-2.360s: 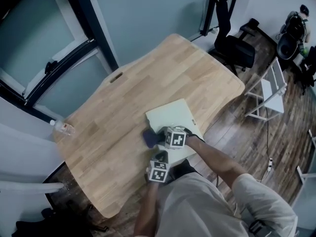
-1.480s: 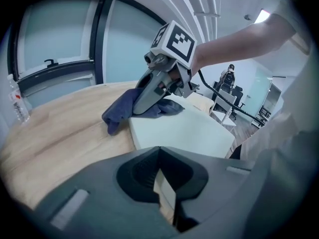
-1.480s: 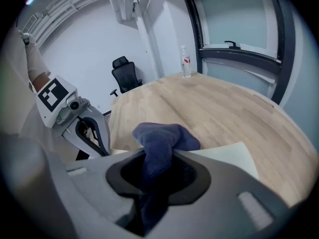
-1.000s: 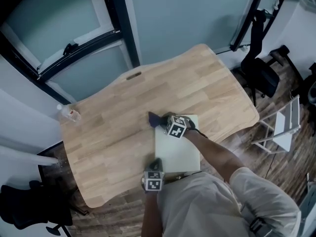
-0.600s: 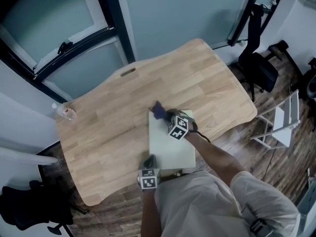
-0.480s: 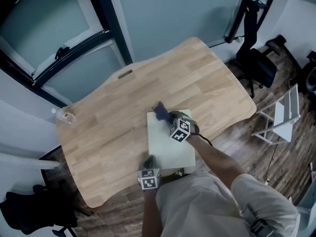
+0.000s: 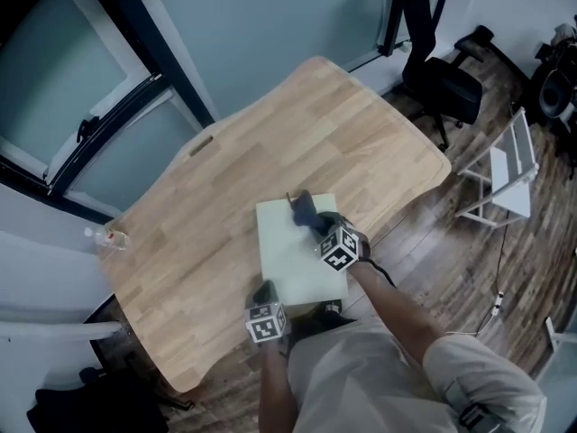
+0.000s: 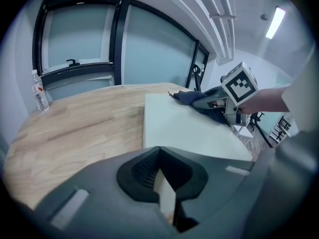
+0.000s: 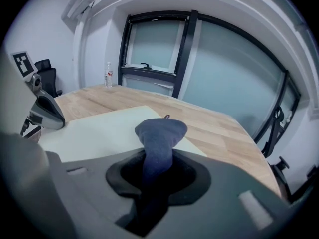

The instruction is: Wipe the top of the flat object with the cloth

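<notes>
A pale flat board [image 7: 290, 258] lies on the wooden table [image 7: 207, 206], near its front edge. My right gripper [image 7: 315, 224] is shut on a dark blue cloth [image 7: 303, 208], which rests on the board's far edge, about midway along it. In the right gripper view the cloth [image 9: 159, 132] stands bunched out of the jaws of my right gripper [image 9: 157, 171] over the board [image 9: 99, 128]. My left gripper [image 7: 266, 293] is shut on the board's near edge. A pale strip of that edge shows between the jaws of my left gripper [image 8: 162, 176].
A clear water bottle [image 7: 108, 239] stands at the table's far left corner, by the window frame. A black office chair [image 7: 442, 88] and a white rack [image 7: 503, 165] stand on the wood floor to the right of the table.
My right gripper has slid the cloth from the board's far left corner rightward along the far edge. The left gripper has kept its hold on the near edge.
</notes>
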`<state>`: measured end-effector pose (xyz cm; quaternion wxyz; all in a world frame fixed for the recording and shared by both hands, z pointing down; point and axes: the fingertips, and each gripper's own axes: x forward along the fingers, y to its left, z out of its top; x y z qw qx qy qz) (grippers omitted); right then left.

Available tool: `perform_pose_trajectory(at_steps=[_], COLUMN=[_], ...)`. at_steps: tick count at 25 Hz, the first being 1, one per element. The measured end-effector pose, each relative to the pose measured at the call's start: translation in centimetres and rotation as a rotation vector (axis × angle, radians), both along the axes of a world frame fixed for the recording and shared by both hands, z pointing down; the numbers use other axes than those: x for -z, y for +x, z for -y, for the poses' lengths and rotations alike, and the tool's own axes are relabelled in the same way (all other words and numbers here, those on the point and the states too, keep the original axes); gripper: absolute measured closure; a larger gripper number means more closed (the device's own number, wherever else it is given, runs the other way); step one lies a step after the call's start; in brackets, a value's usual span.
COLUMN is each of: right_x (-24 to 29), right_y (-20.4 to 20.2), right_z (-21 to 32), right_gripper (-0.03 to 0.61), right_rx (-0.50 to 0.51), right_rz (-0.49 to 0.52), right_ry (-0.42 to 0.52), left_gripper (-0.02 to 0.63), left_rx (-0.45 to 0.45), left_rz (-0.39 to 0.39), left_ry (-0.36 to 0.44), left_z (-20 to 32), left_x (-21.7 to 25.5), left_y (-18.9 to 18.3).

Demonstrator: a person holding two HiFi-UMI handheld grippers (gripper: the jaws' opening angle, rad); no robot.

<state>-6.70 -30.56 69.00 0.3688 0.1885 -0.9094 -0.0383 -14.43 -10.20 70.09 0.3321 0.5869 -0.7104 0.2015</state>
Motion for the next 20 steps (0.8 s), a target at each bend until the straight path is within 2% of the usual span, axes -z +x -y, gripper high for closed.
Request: perform_pose_trajectory(at_steps=[4,8,10,15,18,20], right_x=[0.5,-0.2,-0.3,1.4,3.1,4.2], right_y=[3.0,6.6,8.2,10.8,12.3,13.3], right_z=[-1.0,-4.1,-5.9,-10.1,-12.9,-14.8], right_gripper=[0.48,0.48,0.48,0.48,0.48,0.48], right_rx=[-0.074,-0.2,-0.256,-0.332,-0.328,-0.329], right_rz=[0.044,0.154,0.185,0.222,0.231,0.231], right_ry=[-0.043,-0.238,-0.283,-0.238,-0.195,-0.179], left_gripper=[0.606,0.606,0.606,0.606,0.606,0.606], left_rx=[-0.006,0.015,0.018,0.027,0.04,0.01], left_rz=[0.007,0.007,0.009,0.02,0.004,-0.019], left_ry=[0.011,0.04,0.051,0.094,0.21,0.266], left_z=[0.2,-0.1,-0.3,-1.1,-2.5,-3.8], left_x=[0.0,0.0,0.0,2.1,6.3,8.3], left_y=[0.1,0.3,0.4,0.6,2.1,3.6])
